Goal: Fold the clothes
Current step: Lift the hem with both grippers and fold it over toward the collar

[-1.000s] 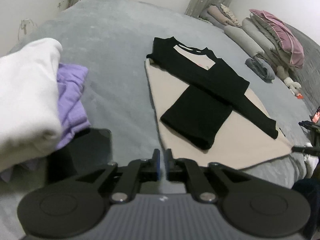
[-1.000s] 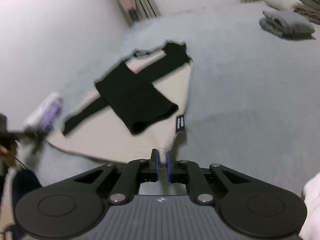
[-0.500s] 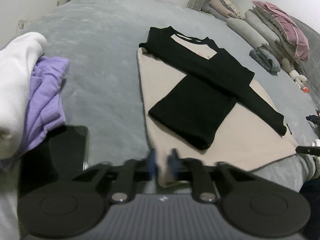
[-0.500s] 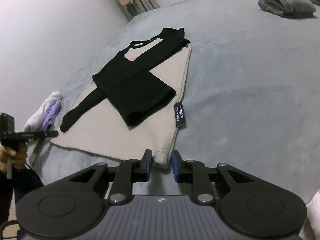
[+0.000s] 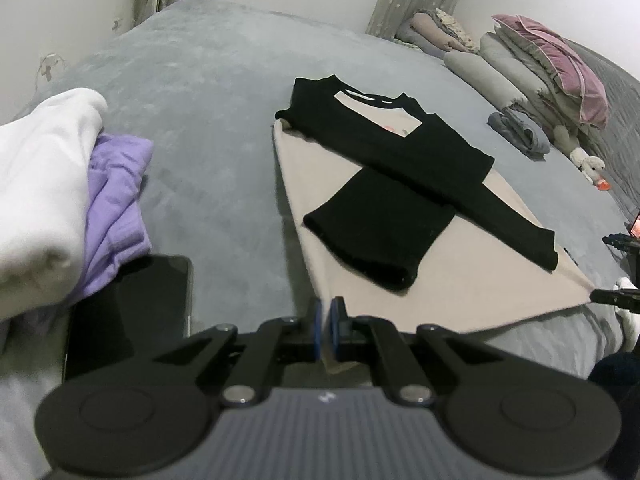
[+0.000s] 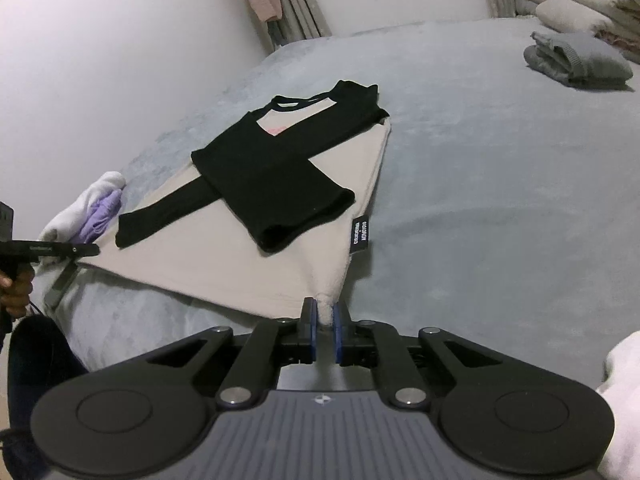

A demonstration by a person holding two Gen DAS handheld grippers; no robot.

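A beige shirt with black sleeves (image 5: pixel 460 276) lies flat on the grey bed (image 5: pixel 208 184), both sleeves folded across its body. Its collar points away from me. My left gripper (image 5: pixel 328 314) is shut on the near left corner of the beige hem. In the right wrist view the same shirt (image 6: pixel 240 256) spreads ahead, and my right gripper (image 6: pixel 325 314) is shut on the other hem corner, just below the shirt's black label (image 6: pixel 359 234). Both corners are pulled taut and slightly raised. The left gripper (image 6: pixel 86 250) also shows at the far left of that view.
A white garment (image 5: pixel 36 184) and a purple one (image 5: pixel 116 200) are piled at the left, beside a black phone (image 5: pixel 128 312). A folded grey garment (image 6: pixel 576 60), pillows (image 5: pixel 532 64) and a plush toy (image 5: pixel 588 164) lie at the far right. A hand (image 6: pixel 16 288) holds the left gripper.
Half a second ago both grippers stood open around the hem corners; now both have shut on them. The hem edge has come up a little off the bed.
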